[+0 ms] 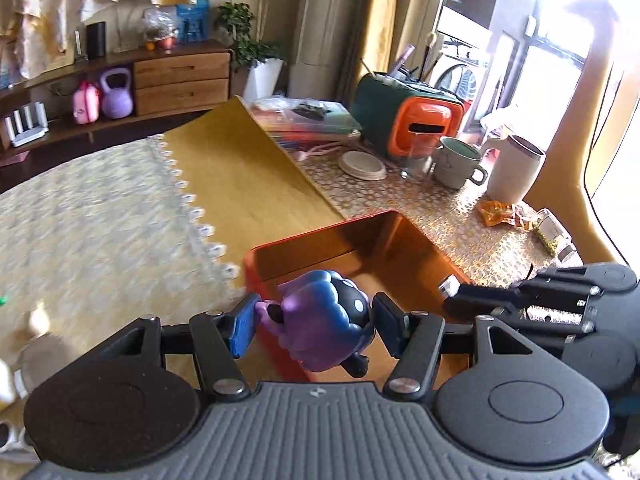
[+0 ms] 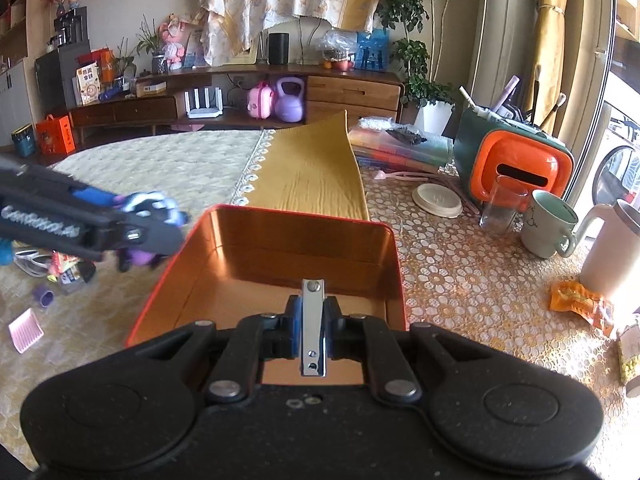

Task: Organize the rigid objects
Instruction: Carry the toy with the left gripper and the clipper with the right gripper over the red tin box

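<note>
purple-blue glossy toy figure (image 1: 324, 320) with white-dotted black patch

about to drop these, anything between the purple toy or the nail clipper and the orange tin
Nothing visible. The orange tin is open and looks empty; the nail clipper in the right gripper hangs over its near edge, the purple toy in the left gripper at its left rim.

Clothed table (image 2: 460, 272) bearing orange tin (image 2: 394, 272)
</note>
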Available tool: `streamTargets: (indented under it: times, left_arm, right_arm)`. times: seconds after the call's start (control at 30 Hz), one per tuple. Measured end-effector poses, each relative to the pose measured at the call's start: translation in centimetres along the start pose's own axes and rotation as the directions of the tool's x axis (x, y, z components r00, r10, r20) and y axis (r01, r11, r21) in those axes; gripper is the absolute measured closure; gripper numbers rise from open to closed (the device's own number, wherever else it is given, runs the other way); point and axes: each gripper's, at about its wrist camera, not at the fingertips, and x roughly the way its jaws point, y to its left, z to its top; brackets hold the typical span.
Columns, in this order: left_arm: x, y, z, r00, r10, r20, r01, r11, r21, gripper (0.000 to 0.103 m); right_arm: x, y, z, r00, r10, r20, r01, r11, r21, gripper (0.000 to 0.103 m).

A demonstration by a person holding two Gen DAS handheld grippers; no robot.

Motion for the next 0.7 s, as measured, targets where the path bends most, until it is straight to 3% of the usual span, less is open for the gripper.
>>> streamTargets:
  times: [0.43, 0.7]
  left_arm:
    - [8.3, -2.4, 2.1, 0.995, 0.012, -0.101, -0.01, 1.0, 0.019, 0.042]
    - [11.0, -2.2, 2.2, 0.988, 0.006, -0.154, -0.007, 1.0, -0.003, 0.042]
  right_arm:
    - [3.7, -0.6, -0.2, 0.996, 0.035, -0.078, -0.035, 0.999, -0.001, 0.093]
    - [5.4, -0.4, -0.7, 0.989, 0.047, -0.139, -0.048, 0.999, -0.005, 0.093]
